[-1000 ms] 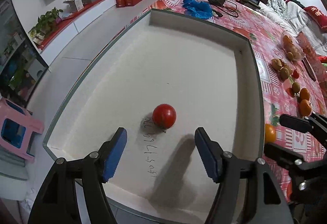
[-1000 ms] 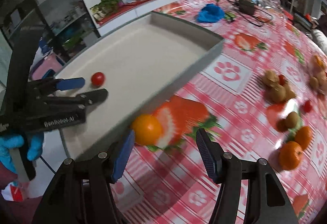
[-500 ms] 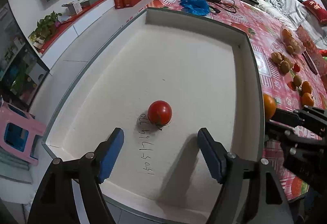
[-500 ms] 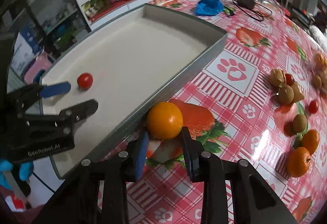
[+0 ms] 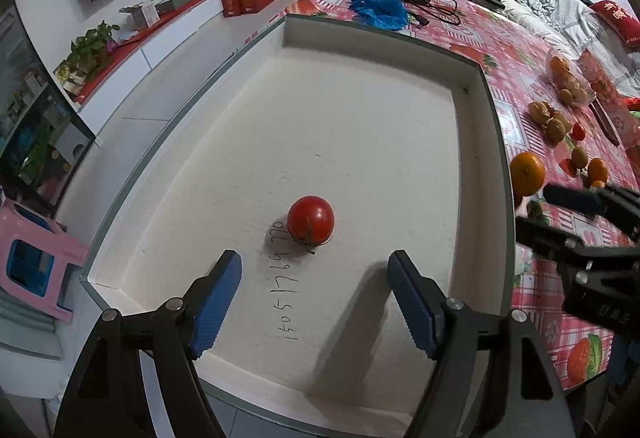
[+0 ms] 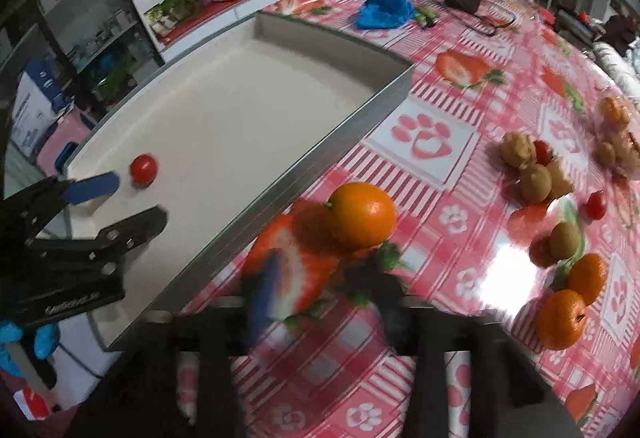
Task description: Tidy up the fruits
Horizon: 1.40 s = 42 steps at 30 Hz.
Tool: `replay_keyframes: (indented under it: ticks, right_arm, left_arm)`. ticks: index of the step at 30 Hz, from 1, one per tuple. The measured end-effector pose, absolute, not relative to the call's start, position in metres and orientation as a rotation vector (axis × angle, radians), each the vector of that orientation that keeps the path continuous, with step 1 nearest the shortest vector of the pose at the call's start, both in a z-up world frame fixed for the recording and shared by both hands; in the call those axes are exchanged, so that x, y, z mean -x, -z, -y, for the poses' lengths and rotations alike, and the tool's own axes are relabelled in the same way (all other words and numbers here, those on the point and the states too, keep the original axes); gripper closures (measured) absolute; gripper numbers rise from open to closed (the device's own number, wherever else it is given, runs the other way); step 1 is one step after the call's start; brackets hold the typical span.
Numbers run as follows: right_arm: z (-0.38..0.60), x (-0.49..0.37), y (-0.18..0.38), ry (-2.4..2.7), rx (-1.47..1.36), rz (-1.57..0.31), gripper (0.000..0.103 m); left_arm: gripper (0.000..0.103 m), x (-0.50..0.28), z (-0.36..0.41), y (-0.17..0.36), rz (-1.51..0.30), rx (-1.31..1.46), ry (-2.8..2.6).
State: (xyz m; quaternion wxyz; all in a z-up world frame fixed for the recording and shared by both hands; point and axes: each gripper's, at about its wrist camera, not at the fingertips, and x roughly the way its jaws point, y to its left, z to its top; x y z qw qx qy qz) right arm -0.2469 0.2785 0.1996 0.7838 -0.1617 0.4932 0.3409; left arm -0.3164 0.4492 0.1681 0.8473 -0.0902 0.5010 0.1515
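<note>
Holding an orange [image 6: 361, 215], the right hand-held gripper [image 6: 320, 290] is seen just outside the tray's [image 5: 494, 126] right wall, over the table [image 6: 432, 142]; the fingers are motion-blurred in the right wrist view, so the grip is read mainly from the left wrist view, where the orange [image 5: 527, 174] sits at the fingertips, and it is judged clenched on the fruit. The left hand-held gripper [image 5: 314, 302] is spread wide, empty, over the tray's near edge, with the tomato [image 5: 310, 220] lying on the tray floor just ahead of it.

Risks:
- The orange appears pinched near the fingertips only; a slip during the lift over the wall is likely if the grip is shallow.
- The tray wall could be clipped if the orange is carried too low.
- If released from height, the orange could roll into the tomato, or the left hand-held gripper could be struck, since both are near the same corner.
- Remaining fruit at the table's right edge [image 6: 564, 318] could be nudged off on later reaches.
</note>
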Motion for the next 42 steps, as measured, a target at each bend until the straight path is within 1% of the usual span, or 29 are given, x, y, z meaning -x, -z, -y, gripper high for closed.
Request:
replay_keyframes:
  ticks: [5,9,15,16,17,19,24,29,34,37,42]
  right_arm:
    - [-0.27,0.235,-0.207,-0.687,0.33,-1.03,0.04]
    - [-0.269,0.216,-0.205,-0.679,0.27,-1.062,0.04]
    - [-0.299,0.211,-0.198,-0.721,0.378,-1.015,0.04]
    - [-0.3,0.206,-0.194,-0.727,0.37,-1.031,0.048]
    - [-0.299,0.203,-0.191,-0.741,0.352,-1.048,0.053]
    - [-0.298,0.202,-0.191,-0.744,0.327,-1.051,0.068]
    - [-0.289,0.205,-0.196,-0.732,0.288,-1.068,0.068]
    - [-0.277,0.204,-0.222,-0.738,0.185,-1.062,0.068]
    - [-0.296,0.211,-0.242,-0.813,0.125,-1.056,0.068]
    - [-0.318,0.22,-0.241,-0.837,0.152,-1.056,0.067]
    - [-0.331,0.22,-0.228,-0.811,0.185,-1.108,0.066]
  left_arm:
    - [0.024,0.315,-0.45,-0.168,-1.057,0.195,-0.321]
    - [0.023,0.312,-0.45,-0.167,-1.06,0.187,-0.322]
    - [0.023,0.31,-0.453,-0.167,-1.065,0.191,-0.331]
    - [0.023,0.31,-0.453,-0.168,-1.065,0.193,-0.331]
    - [0.023,0.309,-0.452,-0.168,-1.064,0.191,-0.331]
    - [0.022,0.308,-0.45,-0.168,-1.065,0.182,-0.33]
    - [0.022,0.306,-0.449,-0.168,-1.063,0.183,-0.33]
    - [0.022,0.307,-0.439,-0.168,-1.06,0.17,-0.312]
    - [0.022,0.308,-0.427,-0.167,-1.06,0.152,-0.29]
    - [0.022,0.312,-0.417,-0.167,-1.058,0.143,-0.28]
    - [0.022,0.315,-0.404,-0.167,-1.05,0.154,-0.235]
